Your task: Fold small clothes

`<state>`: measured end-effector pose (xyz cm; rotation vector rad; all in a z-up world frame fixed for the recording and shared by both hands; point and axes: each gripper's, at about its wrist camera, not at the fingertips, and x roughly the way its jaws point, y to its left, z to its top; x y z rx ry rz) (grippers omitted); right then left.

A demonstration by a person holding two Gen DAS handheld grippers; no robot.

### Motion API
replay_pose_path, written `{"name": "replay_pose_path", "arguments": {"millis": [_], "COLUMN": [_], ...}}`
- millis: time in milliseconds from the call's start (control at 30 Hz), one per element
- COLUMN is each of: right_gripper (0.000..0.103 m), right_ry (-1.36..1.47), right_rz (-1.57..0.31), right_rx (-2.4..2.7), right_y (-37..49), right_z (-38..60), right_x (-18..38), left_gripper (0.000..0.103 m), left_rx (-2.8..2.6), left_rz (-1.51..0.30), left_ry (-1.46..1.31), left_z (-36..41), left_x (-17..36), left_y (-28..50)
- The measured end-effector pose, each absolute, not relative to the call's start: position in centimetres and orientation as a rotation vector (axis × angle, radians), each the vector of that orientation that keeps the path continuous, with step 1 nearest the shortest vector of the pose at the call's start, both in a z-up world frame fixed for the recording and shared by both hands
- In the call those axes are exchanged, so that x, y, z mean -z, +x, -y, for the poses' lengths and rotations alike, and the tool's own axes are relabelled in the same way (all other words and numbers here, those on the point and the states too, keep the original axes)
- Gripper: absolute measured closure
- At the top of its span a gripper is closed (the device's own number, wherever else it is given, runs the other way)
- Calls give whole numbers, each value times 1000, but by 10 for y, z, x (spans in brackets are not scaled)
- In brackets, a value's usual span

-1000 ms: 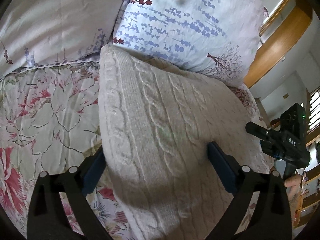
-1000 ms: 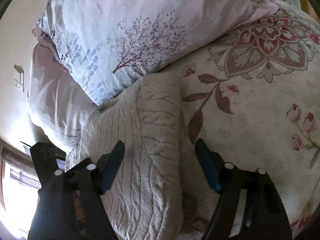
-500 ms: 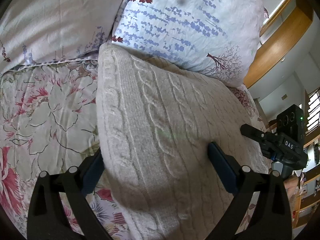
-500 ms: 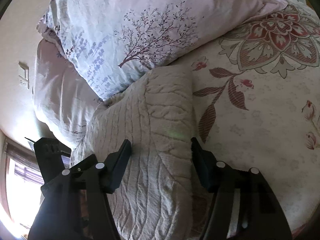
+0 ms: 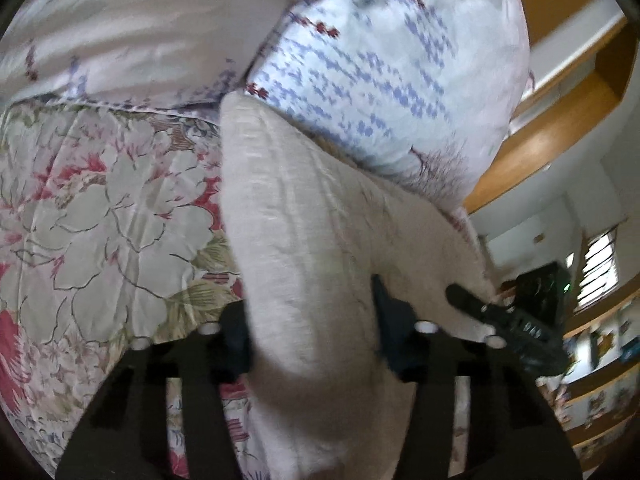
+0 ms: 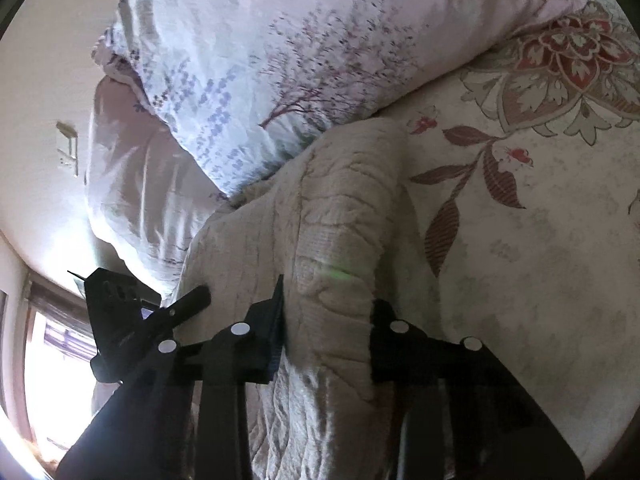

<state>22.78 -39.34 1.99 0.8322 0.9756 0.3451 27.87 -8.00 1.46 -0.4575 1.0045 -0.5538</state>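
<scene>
Bed (image 5: pixel 100 220) with floral quilt fills both views; bare quilt to the left of the knit in left wrist view, to the right of it (image 6: pixel 540 240) in right wrist view. Two pillows at the head: plain pinkish one (image 5: pixel 140 32) and a lavender-print one (image 5: pixel 392 64), also seen from the right wrist (image 6: pixel 280 52) with the plain one (image 6: pixel 132 184) behind it.

Cream cable-knit sweater (image 5: pixel 304 248) lies on the quilt, long axis running from the grippers toward the pillows. Far end butts against and tucks partly under the lavender pillow, which blocks that end. In right wrist view the sweater (image 6: pixel 336 232) shows a rolled, doubled edge along its right side; near part bunched and lifted at the fingers. Left view is motion-blurred, knit detail soft.

Left gripper (image 5: pixel 312 328): jaws closed in on a thick fold of sweater, cloth bulging between and over the fingers (image 5: pixel 236 336); pinched on it. Right gripper (image 6: pixel 328 320): jaws likewise pressed on the sweater's folded edge, fabric fills the gap, fingers (image 6: pixel 268 320) touching knit both sides.

Each gripper shows in the other's view: right one at lower right (image 5: pixel 520 320), left one at lower left (image 6: pixel 132 312), both at the sweater's near end.

Wooden headboard/shelf (image 5: pixel 560 120) beyond the pillow, window (image 5: pixel 600 276) far right, wall (image 6: pixel 48 100) and bright window (image 6: pixel 52 360) in right view.
</scene>
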Motion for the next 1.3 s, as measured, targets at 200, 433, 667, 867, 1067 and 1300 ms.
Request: {"name": "replay_pose_path", "arguments": {"millis": [200,433,667,867,1067,1300], "right_gripper": [75,76,76,69,54,52], "right_ry": [766,638,563,571,628,731], "right_rz": [-915,-881,-973,-1023,-1020,-987], "right_rx": [-381,-455,-457,-422,-406,-344], "right_y": [220,223,229,232,228,257], "right_z": [371,303,238,243,260,285], "right_x": [-50,-69,-43,-34,-41,-44], "left_gripper": [65,65,62,47,34,21], "left_rx": [613,570,439,433,368,304], "left_rz": [-962,-883,-958,-945,-898,-697], "left_ry": [-476,-423,-452,-530,-435,-124], "left_z": [61,2,-68,-81,-80,-53], "left_x": [-27,-57,-26,-4,-19,-66], "left_y": [266,233,226,222,211,187]}}
